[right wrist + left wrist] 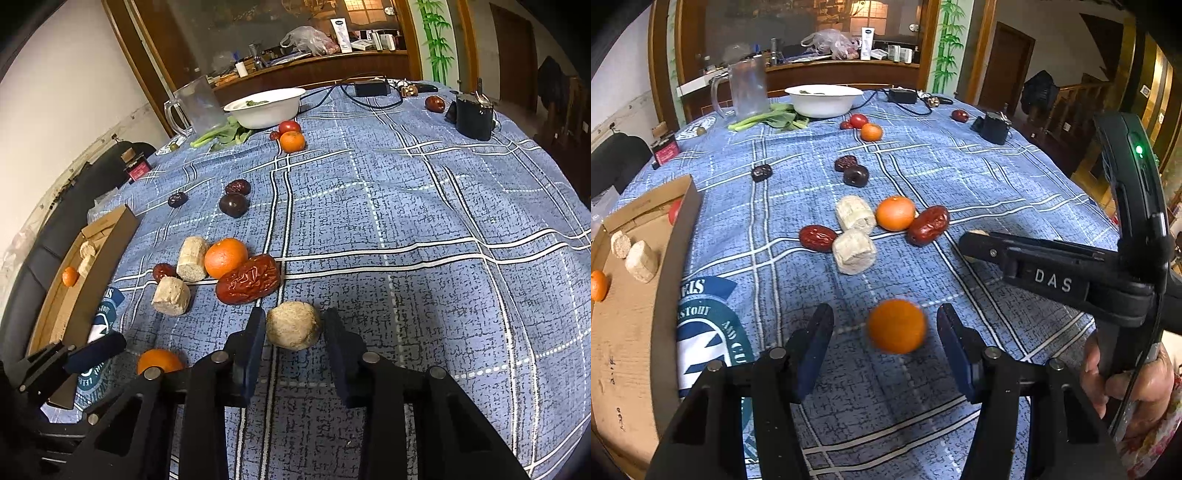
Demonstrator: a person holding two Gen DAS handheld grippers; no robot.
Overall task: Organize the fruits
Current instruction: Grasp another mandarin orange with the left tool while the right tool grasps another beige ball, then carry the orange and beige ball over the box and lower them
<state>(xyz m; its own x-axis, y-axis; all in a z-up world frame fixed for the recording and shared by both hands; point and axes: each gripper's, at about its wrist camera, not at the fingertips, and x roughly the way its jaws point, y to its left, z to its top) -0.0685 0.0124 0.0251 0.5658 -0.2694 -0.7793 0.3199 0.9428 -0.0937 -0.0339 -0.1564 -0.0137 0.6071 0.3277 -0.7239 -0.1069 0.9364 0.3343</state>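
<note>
The nearest tangerine (897,325) sat loose on the blue plaid tablecloth (979,166), right between the fingers of the left gripper (885,328), which were spread wide with gaps on both sides. It looked blurred. Over at about 3 o'clock, the right gripper (294,328) was parted too, bracketing a beige fuzzy lump (293,325), not clearly touching it. Up at 12 o'clock was a cluster: another tangerine (895,213), a red date (928,225) and two pale chunks (854,251). The cardboard box (674,258) was at 9 o'clock.
</note>
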